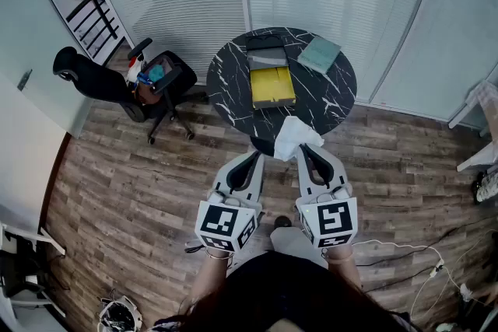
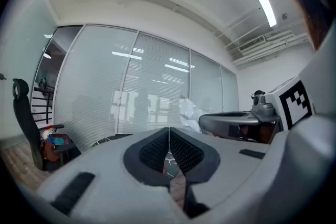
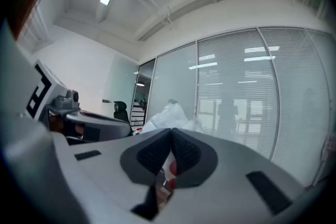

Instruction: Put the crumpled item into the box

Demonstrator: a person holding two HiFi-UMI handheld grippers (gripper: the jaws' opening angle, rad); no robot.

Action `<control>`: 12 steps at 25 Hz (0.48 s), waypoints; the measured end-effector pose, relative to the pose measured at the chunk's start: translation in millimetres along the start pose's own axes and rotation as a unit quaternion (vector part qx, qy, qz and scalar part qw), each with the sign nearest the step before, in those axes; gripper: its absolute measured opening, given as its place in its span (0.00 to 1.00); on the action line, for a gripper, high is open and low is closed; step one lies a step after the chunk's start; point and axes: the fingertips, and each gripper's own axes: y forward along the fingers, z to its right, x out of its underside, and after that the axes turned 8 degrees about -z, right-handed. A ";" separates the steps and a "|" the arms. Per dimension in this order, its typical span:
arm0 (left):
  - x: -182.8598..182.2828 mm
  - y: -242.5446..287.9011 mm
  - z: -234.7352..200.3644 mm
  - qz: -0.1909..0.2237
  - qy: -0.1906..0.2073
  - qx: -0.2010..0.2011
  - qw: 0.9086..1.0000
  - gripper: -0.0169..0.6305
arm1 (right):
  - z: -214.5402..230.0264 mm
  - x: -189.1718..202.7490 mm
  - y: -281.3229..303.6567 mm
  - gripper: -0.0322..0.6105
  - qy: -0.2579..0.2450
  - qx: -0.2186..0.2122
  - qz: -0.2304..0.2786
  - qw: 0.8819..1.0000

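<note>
Head view: the wad [image 1: 296,138] pokes out beyond the fingers of my right gripper [image 1: 306,150], over the tabletop [image 1: 230,93] edge, short of the box [image 1: 271,85].

Left gripper view: the left gripper [image 2: 168,129] has its fingers pressed together, empty.

Right gripper view: fingers closed on the wad. I judge it light and soft, best pinched on a thick fold.

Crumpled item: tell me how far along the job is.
Done: the right gripper is shut on the white crumpled item, pinched at the tip of its jaws. In hand: the item is at the near edge of the table, short of the open box with the yellow inside. Left: carry it over the box and release it. The left gripper is shut and empty.
</note>
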 end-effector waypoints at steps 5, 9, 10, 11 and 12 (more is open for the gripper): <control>1.9 -3.3 2.4 -0.001 0.002 0.000 1.000 0.07 | -0.9 -0.3 -6.6 0.09 0.009 0.008 0.008 1.000; -0.4 3.2 3.4 -0.002 0.006 0.000 1.000 0.07 | 6.0 -2.9 -6.8 0.09 0.017 0.011 0.017 1.000; -1.3 5.7 3.3 -0.002 0.007 0.001 1.000 0.07 | 8.4 -2.7 -5.4 0.09 0.020 0.013 0.017 1.000; -2.0 8.7 3.3 -0.002 0.008 0.002 1.000 0.07 | 11.1 -2.1 -3.8 0.09 0.023 0.015 0.016 0.999; -2.7 11.9 3.2 -0.003 0.009 0.003 1.000 0.07 | 14.2 -1.1 -1.9 0.09 0.026 0.018 0.014 0.999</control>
